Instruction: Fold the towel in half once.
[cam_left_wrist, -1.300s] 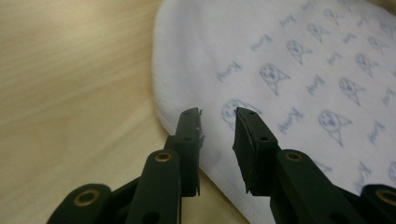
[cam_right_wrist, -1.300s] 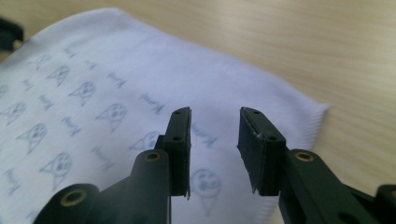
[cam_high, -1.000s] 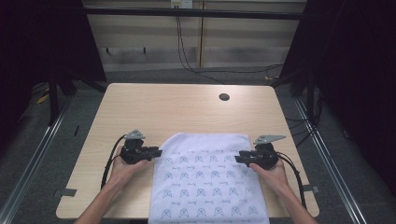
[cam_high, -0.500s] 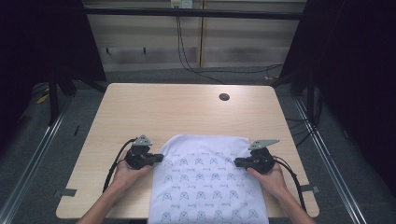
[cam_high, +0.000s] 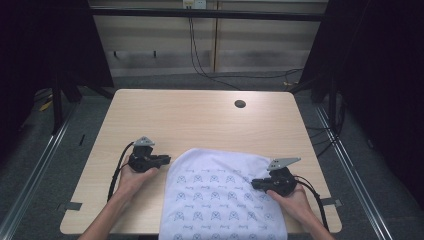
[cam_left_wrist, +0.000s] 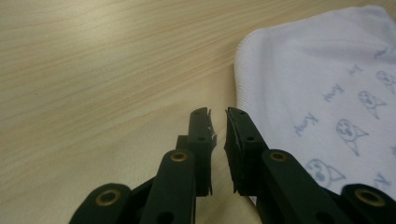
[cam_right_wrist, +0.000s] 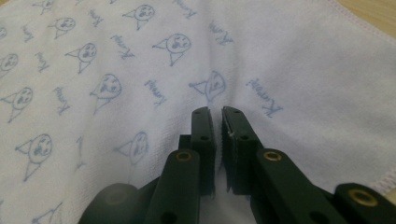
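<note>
A white cloth (cam_high: 220, 200) printed with small blue faces lies on the near half of the wooden table (cam_high: 200, 120) and hangs over its front edge. My left gripper (cam_high: 165, 160) rests on bare wood just left of the cloth's hemmed edge (cam_left_wrist: 243, 79). Its jaws stand a narrow gap apart with nothing between them (cam_left_wrist: 217, 112). My right gripper (cam_high: 256, 184) lies on the cloth's right side. Its jaws are pressed almost together (cam_right_wrist: 215, 111) where a small crease of cloth (cam_right_wrist: 140, 70) runs up to their tips.
A dark round cable hole (cam_high: 240, 104) sits at the table's far right. Cables trail from both grippers toward the near edge. Bare wood spreads across the far half. Dark frames and floor rails flank the table on both sides.
My left gripper has let go of the cloth's corner and now sits beside its edge. My right gripper has moved nearer to me, and the cloth has shifted slightly right.
</note>
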